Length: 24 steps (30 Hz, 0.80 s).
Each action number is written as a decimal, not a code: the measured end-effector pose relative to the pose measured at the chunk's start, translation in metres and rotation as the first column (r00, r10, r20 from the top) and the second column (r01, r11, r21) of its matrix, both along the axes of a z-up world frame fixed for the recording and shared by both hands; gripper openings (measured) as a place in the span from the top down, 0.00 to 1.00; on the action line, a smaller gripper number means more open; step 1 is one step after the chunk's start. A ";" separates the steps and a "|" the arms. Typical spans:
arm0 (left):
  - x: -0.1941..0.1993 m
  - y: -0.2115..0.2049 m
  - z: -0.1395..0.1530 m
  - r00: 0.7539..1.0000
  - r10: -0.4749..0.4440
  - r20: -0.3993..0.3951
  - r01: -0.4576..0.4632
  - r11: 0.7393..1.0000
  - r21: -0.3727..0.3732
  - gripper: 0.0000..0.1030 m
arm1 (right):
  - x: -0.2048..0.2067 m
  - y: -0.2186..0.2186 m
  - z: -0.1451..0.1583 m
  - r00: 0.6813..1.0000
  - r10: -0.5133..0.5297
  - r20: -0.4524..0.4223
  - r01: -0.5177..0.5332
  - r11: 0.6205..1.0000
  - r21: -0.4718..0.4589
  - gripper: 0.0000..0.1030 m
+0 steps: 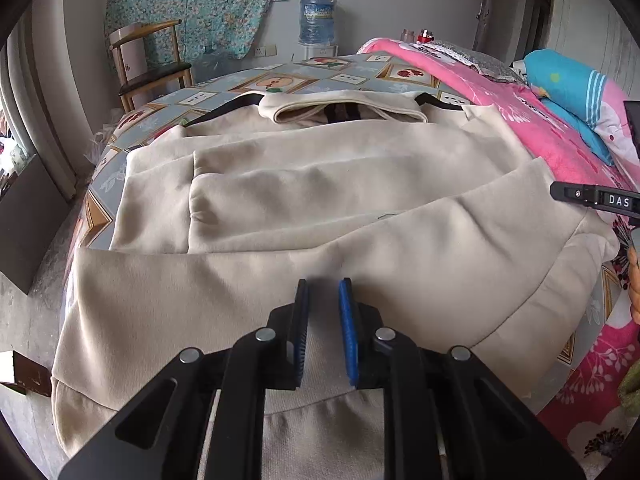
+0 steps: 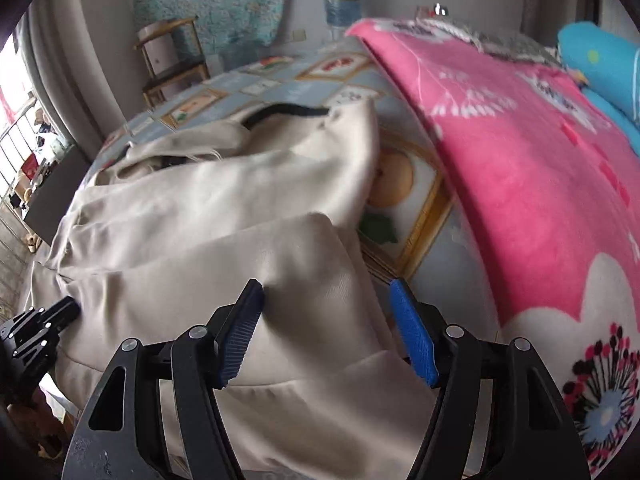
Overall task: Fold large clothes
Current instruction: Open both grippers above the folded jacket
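A large cream sweatshirt with black trim lies spread on the bed, its sleeves folded across the body and its collar at the far end. My left gripper hovers over its near hem with the jaws a small gap apart and nothing between them. My right gripper is open wide over the right side of the same sweatshirt, with a fold of cloth lying between the blue pads. The right gripper's tip also shows in the left wrist view, and the left gripper's body shows in the right wrist view.
The bed has a blue picture-patterned sheet. A pink floral blanket and a blue pillow lie along the right. A wooden chair and a water dispenser stand by the far wall. A dark cabinet is at the left.
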State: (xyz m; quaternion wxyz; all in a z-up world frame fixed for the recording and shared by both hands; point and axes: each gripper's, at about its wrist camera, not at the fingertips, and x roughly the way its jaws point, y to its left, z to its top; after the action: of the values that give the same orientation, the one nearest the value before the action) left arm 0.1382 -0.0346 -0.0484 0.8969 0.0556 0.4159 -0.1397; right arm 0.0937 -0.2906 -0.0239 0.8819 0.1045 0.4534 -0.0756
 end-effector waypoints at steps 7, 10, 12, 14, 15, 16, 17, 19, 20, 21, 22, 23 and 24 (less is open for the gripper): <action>-0.001 0.000 0.001 1.000 0.002 -0.003 -0.002 1.000 0.010 0.84 | -0.027 0.014 0.023 0.985 -0.034 0.170 0.049 0.995 -0.087 0.90; 0.000 0.002 0.001 1.000 0.006 -0.002 -0.006 1.000 0.018 0.84 | -0.031 0.019 0.026 0.974 -0.056 0.218 0.088 0.986 -0.143 0.90; 0.000 0.003 0.001 1.000 0.007 -0.002 -0.007 1.000 0.016 0.84 | -0.022 0.007 0.008 0.980 -0.091 0.178 0.109 0.989 -0.098 0.89; 0.000 0.003 0.001 1.000 0.003 0.001 -0.003 1.000 0.017 0.84 | -0.013 -0.011 -0.015 0.985 -0.130 0.110 0.132 0.991 -0.015 0.80; 0.000 0.003 0.001 1.000 0.002 0.002 -0.002 1.000 0.017 0.84 | -0.016 -0.019 -0.017 0.982 -0.157 0.107 0.155 0.988 0.027 0.74; 0.000 0.003 0.001 1.000 0.002 0.002 -0.002 1.000 0.017 0.84 | -0.020 -0.026 -0.014 0.978 -0.179 0.111 0.173 0.983 0.062 0.67; 0.000 0.003 0.001 1.000 0.001 0.003 -0.001 1.000 0.015 0.84 | -0.025 -0.030 -0.007 0.973 -0.196 0.122 0.187 0.979 0.080 0.65; -0.001 0.005 0.001 1.000 0.002 0.004 -0.002 1.000 0.002 0.84 | -0.040 -0.028 0.016 0.958 -0.223 0.181 0.221 0.975 0.030 0.65; -0.001 0.006 0.001 1.000 0.002 0.004 -0.002 1.000 -0.006 0.84 | -0.047 -0.023 0.029 0.954 -0.208 0.218 0.216 0.976 -0.013 0.65; -0.001 0.007 0.001 1.000 0.002 0.005 -0.002 1.000 -0.016 0.84 | -0.053 -0.016 0.040 0.951 -0.181 0.249 0.195 0.980 -0.033 0.65; -0.001 0.009 0.001 1.000 0.002 0.006 -0.002 1.000 -0.025 0.84 | -0.057 -0.008 0.050 0.950 -0.141 0.278 0.152 0.988 -0.019 0.65; -0.001 0.009 0.000 1.000 0.002 0.007 -0.002 1.000 -0.030 0.84 | -0.059 0.003 0.058 0.949 -0.089 0.301 0.089 0.996 0.013 0.65; -0.001 0.010 0.000 1.000 0.002 0.010 -0.002 0.999 -0.035 0.84 | -0.056 0.017 0.061 0.952 -0.030 0.304 0.021 0.999 0.034 0.64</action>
State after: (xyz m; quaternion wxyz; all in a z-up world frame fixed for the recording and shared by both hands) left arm 0.1369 -0.0246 -0.0483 0.8999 0.0404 0.4089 -0.1459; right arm 0.0374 -0.2735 0.0374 0.9385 0.1341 0.3119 -0.0633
